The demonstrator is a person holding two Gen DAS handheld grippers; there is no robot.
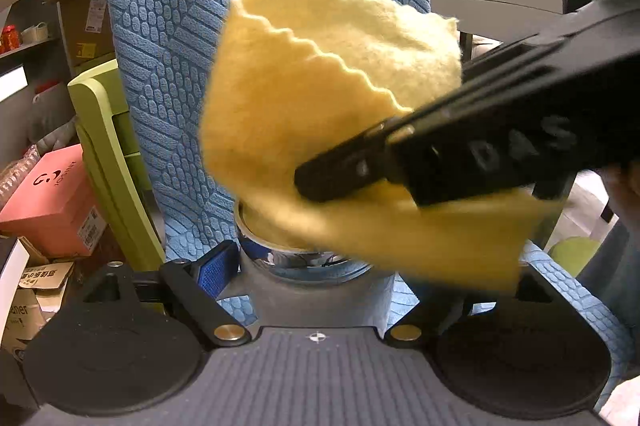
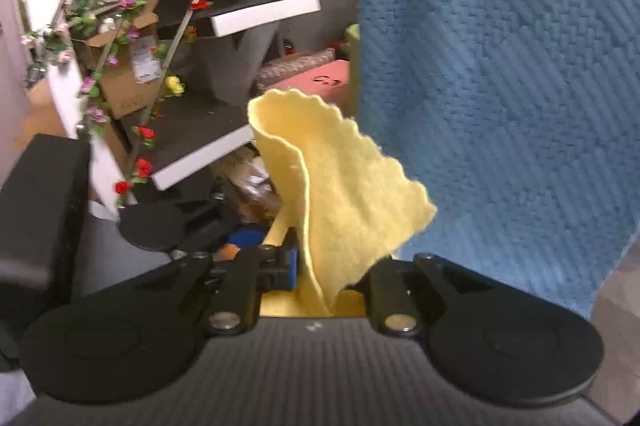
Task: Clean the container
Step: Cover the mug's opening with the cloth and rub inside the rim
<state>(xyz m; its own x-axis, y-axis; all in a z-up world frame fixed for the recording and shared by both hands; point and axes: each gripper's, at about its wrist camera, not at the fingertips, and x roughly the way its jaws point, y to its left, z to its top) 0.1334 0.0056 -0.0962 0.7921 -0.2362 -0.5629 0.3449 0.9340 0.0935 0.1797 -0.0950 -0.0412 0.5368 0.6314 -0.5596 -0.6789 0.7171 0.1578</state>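
Note:
A shiny metal container (image 1: 276,250) is held between the fingers of my left gripper (image 1: 320,266), low in the left wrist view, with its open mouth facing away. A yellow cloth (image 1: 328,93) with a scalloped edge is pressed over and into its mouth. My right gripper (image 1: 344,169) comes in from the right and is shut on that cloth. In the right wrist view the yellow cloth (image 2: 344,193) stands up from between the fingers of my right gripper (image 2: 320,282). The container is hidden there.
A blue textured mat (image 1: 192,37) covers the surface behind the container and also fills the right of the right wrist view (image 2: 500,85). A green stand (image 1: 108,145), a pink box (image 1: 56,201) and cardboard boxes lie left. Shelves with a flower garland (image 2: 132,65) stand beyond.

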